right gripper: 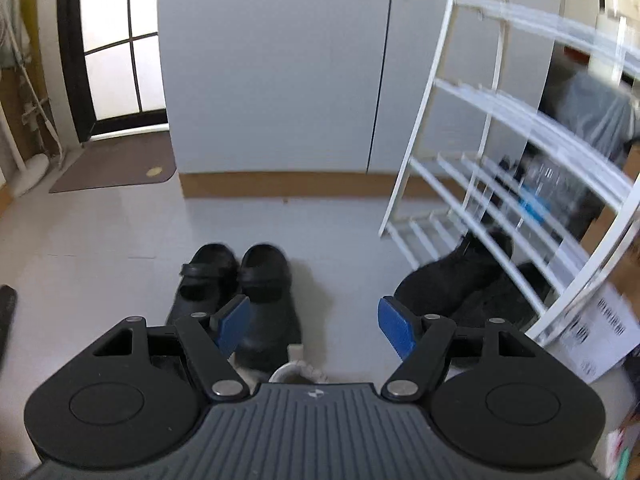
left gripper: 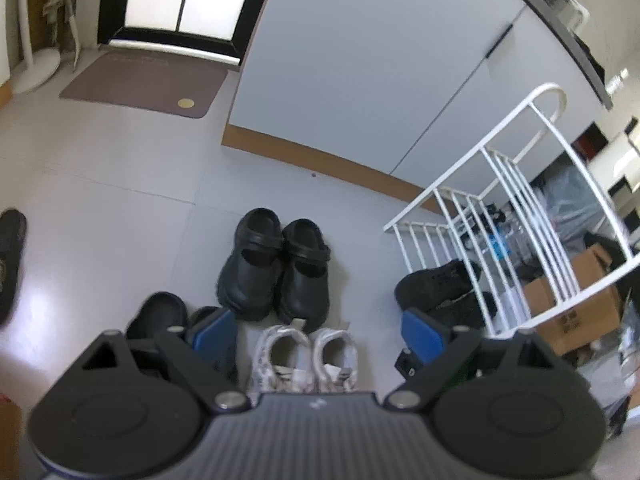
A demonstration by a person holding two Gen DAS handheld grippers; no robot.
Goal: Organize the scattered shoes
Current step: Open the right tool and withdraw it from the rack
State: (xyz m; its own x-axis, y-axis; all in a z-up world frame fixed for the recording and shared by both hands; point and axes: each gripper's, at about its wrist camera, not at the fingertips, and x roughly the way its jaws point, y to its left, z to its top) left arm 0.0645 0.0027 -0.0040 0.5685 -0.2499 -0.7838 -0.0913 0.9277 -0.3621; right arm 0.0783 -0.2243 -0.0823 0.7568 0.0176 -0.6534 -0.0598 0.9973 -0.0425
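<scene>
A pair of black clogs [left gripper: 276, 268] stands side by side on the pale floor, seen too in the right wrist view as black clogs [right gripper: 240, 284]. Nearer me lies a pair of white sneakers [left gripper: 304, 358]; only one heel of a white sneaker [right gripper: 298, 372] shows in the right wrist view. Black shoes [left gripper: 440, 292] lie at the foot of the white shoe rack [left gripper: 500, 184], the same black shoes [right gripper: 460, 284] by the rack [right gripper: 480, 152]. Another dark shoe [left gripper: 160, 314] sits lower left. My left gripper [left gripper: 316, 332] hangs open above the sneakers. My right gripper [right gripper: 314, 322] is open, with nothing between its pads.
A grey cabinet [left gripper: 360, 72] with a brown plinth backs the floor. A brown doormat [left gripper: 144, 84] lies before a glass door. A dark slipper [left gripper: 10, 256] lies at the far left. A cardboard box [left gripper: 576, 308] and clutter sit behind the rack.
</scene>
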